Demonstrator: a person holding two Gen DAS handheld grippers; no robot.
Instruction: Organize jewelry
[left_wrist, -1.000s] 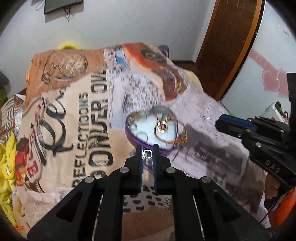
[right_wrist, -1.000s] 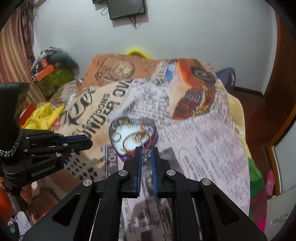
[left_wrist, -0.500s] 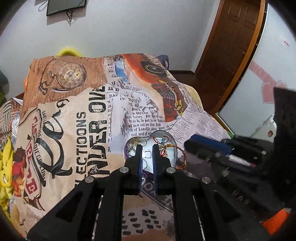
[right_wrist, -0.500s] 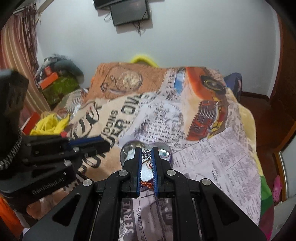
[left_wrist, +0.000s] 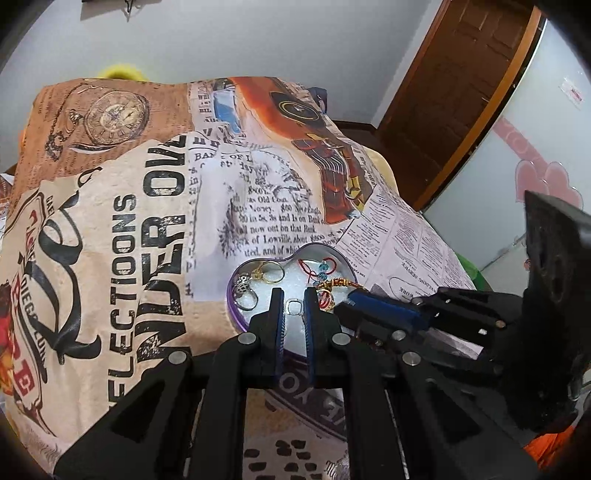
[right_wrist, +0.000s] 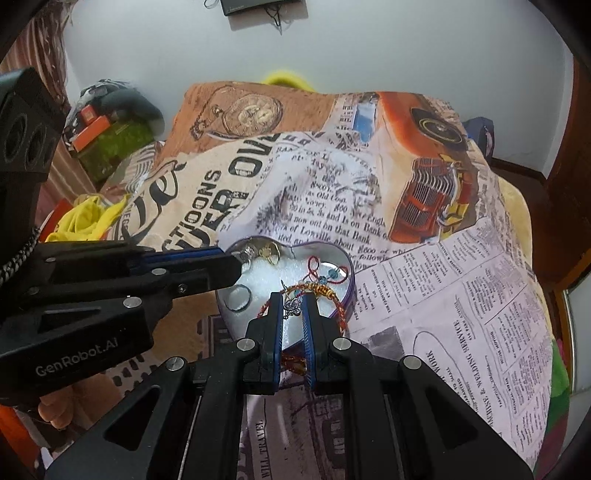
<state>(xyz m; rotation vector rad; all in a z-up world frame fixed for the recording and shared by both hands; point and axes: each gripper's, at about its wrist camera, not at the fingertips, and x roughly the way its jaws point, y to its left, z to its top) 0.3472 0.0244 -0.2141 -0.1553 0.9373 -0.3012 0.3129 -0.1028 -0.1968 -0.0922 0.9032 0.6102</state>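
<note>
A heart-shaped purple tin with white padding lies on the printed bedspread. It holds gold rings, a silver ring, a red cord with blue beads and an orange-gold bracelet. My left gripper is shut on a small silver square ring just over the tin. My right gripper is shut on a small silver charm over the tin's near side, close beside the left gripper.
The bedspread has newspaper, clock and orange car prints. A brown door stands at the right. Yellow cloth and boxes lie left of the bed. A dark screen hangs on the wall.
Both grippers have moved forward and down to the tin, each still holding its small silver piece. They now sit side by side over the padding.
</note>
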